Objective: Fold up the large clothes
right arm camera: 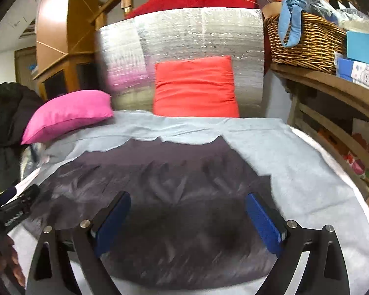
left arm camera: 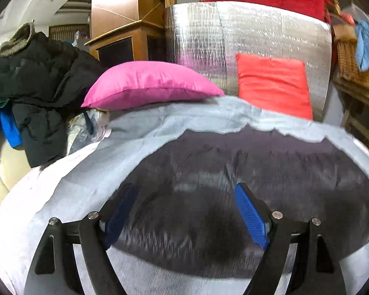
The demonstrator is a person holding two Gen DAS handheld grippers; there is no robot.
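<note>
Hovering wide open and holding nothing, the left tongs point(left arm camera: 187, 215) and right tongs point(right arm camera: 187, 223) are looking down at the dark garment point(right arm camera: 160, 172) spread flat just below them on the pale sheet point(right arm camera: 295, 167). Both should be pinching matching edges together, evenly.

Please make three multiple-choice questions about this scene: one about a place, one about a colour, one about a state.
1. Where does the pink pillow lie?
A. in the wicker basket
B. at the far left of the light sheet
C. on the dark garment

2. What colour is the cushion leaning on the silver foil panel?
A. orange-red
B. green
C. white

3. How does the right gripper stand?
A. shut on the pillow
B. shut on the sheet
C. open above the dark garment

Answers: 1 B, it rests on the light sheet edge; 2 A, clearly orange-red; 3 C, blue pads apart, nothing pinched.
</note>
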